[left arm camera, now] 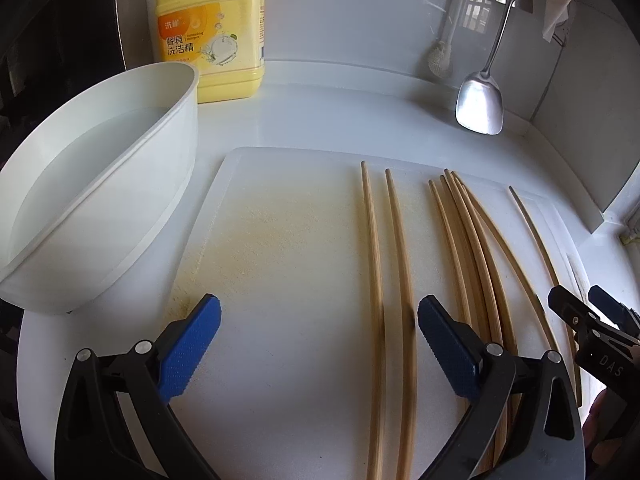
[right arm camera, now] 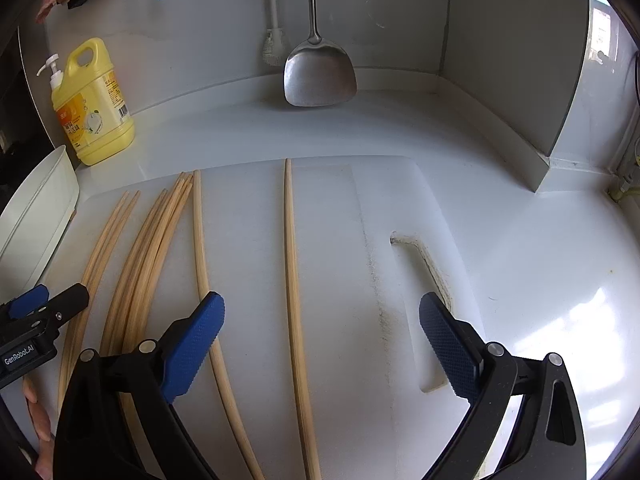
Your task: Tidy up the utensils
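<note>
Left wrist view: the left tongs (left arm camera: pixel 319 322) gape wide and empty above a white board (left arm camera: pixel 280 240) on the desk, two chopsticks (left arm camera: pixel 390 280) running between their tips. Right wrist view: the right tongs (right arm camera: pixel 321 320), equally wide and empty, straddle one single chopstick (right arm camera: pixel 293 280); a bundle (right arm camera: pixel 148 248) lies to their left.

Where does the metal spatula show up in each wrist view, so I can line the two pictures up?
Left wrist: the metal spatula hangs at upper right, its blade just above the counter, right of the chopsticks' far tips.
Right wrist: the metal spatula sits at top centre, beyond the lone chopstick.
Shared landmark: the yellow detergent bottle, left of the spatula in both.
</note>
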Available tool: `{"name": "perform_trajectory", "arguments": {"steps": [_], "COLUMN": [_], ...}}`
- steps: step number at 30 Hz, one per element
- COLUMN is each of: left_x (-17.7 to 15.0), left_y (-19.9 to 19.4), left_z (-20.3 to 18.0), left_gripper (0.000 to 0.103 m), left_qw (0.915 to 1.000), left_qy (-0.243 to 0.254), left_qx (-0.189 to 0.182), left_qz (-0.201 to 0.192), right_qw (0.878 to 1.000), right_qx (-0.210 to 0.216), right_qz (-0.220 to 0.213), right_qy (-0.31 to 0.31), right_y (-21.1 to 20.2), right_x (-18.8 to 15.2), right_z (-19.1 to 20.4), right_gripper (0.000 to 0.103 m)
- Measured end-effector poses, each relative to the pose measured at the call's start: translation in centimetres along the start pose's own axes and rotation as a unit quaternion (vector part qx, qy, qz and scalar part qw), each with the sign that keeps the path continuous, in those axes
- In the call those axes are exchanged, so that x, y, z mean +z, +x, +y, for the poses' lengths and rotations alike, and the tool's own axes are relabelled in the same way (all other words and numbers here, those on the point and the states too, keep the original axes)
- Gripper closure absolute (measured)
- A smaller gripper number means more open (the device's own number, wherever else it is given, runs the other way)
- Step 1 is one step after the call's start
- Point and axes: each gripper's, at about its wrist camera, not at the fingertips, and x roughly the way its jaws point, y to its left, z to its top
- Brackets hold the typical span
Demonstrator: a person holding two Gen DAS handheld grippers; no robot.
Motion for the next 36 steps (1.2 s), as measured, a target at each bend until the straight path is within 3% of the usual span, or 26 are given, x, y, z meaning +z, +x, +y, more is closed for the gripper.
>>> {"name": "perform_trajectory", "arguments": {"steps": [5,21,33,36], "left_x": [0.4,0.4,0.6,0.7], "left_y": [-0.4,0.8,1.3,1.3], "left_z": [0.4,0.5,-0.4,-0.5], "left_gripper": [0.006,0.006,0.006,0.008], "left_qw": [0.9999,0.9995,0.9989,0.9989], "left_qy": [-0.007,0.005,0.019,0.021], "left_qx": [0.002,0.031,0.042,0.04], "left_qz": [-0.009,0.001,0.011,0.012], "right_qw": [1.0,0.999,0.999,0.999], "right_qx": [0.005,-0.036,-0.036,-0.026], "right_qz": [-0.008,-0.002,-0.013,-0.014], "right_qy": [0.0,-0.01,-0.034,-0.043], "right_y": [-0.3,0.7,0.8,0.8], "right_x": [0.2,0.2,0.4,0.4], "right_z": [-0.1,-0.9,0.0,0.3], "right_gripper": [0.009,0.01,0.024,0.035]}}
